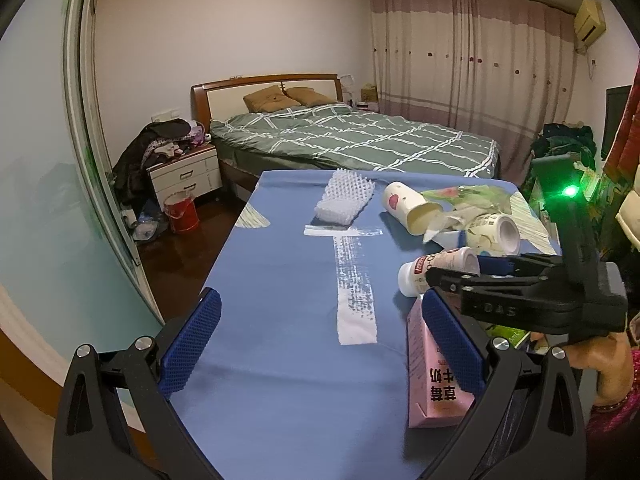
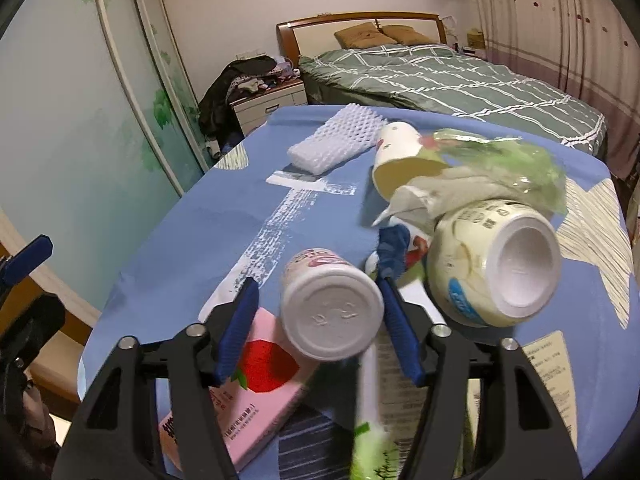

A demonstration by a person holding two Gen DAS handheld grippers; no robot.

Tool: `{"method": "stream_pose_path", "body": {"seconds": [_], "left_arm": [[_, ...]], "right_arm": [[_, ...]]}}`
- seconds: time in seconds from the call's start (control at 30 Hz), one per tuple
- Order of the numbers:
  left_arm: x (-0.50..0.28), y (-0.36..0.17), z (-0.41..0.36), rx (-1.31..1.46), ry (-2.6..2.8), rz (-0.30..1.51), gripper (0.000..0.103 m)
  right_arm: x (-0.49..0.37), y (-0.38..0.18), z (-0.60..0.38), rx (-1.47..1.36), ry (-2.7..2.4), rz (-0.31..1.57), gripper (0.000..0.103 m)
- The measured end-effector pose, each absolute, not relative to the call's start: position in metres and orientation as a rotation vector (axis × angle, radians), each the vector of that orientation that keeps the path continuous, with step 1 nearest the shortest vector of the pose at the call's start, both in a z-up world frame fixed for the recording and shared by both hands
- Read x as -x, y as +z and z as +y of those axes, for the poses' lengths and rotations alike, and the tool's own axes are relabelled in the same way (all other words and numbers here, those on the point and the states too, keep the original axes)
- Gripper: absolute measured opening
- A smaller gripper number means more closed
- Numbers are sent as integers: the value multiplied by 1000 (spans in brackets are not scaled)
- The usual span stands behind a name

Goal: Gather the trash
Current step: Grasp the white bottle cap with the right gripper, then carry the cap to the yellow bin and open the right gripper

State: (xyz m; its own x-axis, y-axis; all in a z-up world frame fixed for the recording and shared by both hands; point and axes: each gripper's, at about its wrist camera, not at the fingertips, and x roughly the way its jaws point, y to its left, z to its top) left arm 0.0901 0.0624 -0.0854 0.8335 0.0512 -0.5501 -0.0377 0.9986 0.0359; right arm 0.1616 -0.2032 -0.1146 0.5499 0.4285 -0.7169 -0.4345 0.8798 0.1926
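Trash lies on a blue-covered table [image 1: 280, 280]. My right gripper [image 2: 316, 312] is open around a small white yogurt bottle [image 2: 332, 312] lying on its side; the right pad touches it, the left pad stands apart. The bottle [image 1: 432, 270] and right gripper [image 1: 452, 276] also show in the left wrist view. My left gripper [image 1: 320, 340] is open and empty over the table, its right pad [image 1: 452, 344] beside a pink milk carton [image 1: 436, 392], which also shows in the right wrist view [image 2: 248, 392]. Two paper cups [image 2: 400, 156] [image 2: 496, 264], a green wrapper [image 2: 504, 164] and white foam netting [image 2: 336, 136] lie beyond.
A bed with a green quilt [image 1: 360, 136] stands behind the table. A nightstand piled with clothes [image 1: 180, 160] and a red bucket [image 1: 182, 210] are at the left by a sliding glass door [image 1: 48, 160]. A toothpaste-like tube [image 2: 370, 420] lies under the right gripper.
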Motion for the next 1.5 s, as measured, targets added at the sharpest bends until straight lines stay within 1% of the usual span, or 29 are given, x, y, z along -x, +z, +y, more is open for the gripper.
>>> {"method": "stream_pose_path", "body": {"seconds": [0.17,0.5,0.6,0.77,0.87,0.97,1.17,1.33,1.5], "left_arm": [[-87,-83,63,-32,44,579,99],[-83,-79,57,-37,26,575,99],[-83,-79,50,-43,7,577,99],[-82,-82,37,-51,-22,584,99],[-84,-85,27,-58,-47,596,99],[-85,-90,16,-69,-66,610,99],[-93,-103,-10,-94,-116,650,99],[-100,-117,-26,-122,-134,698,99],[-109,-131,-32,-131,-138,748,99]], "right_arm": [[-160,-112,-210,-29,527,854,45],[-110,-51,-256,-67,565,721,45],[-95,-35,-296,-97,498,672,45],[-83,-29,-381,-169,280,617,45],[-82,-45,-445,-216,77,624,45],[-86,-73,-503,-230,-133,675,45],[-108,-154,-592,-293,-350,881,45],[-122,-203,-620,-331,-402,1012,45],[-131,-222,-625,-341,-417,1068,46]]}}
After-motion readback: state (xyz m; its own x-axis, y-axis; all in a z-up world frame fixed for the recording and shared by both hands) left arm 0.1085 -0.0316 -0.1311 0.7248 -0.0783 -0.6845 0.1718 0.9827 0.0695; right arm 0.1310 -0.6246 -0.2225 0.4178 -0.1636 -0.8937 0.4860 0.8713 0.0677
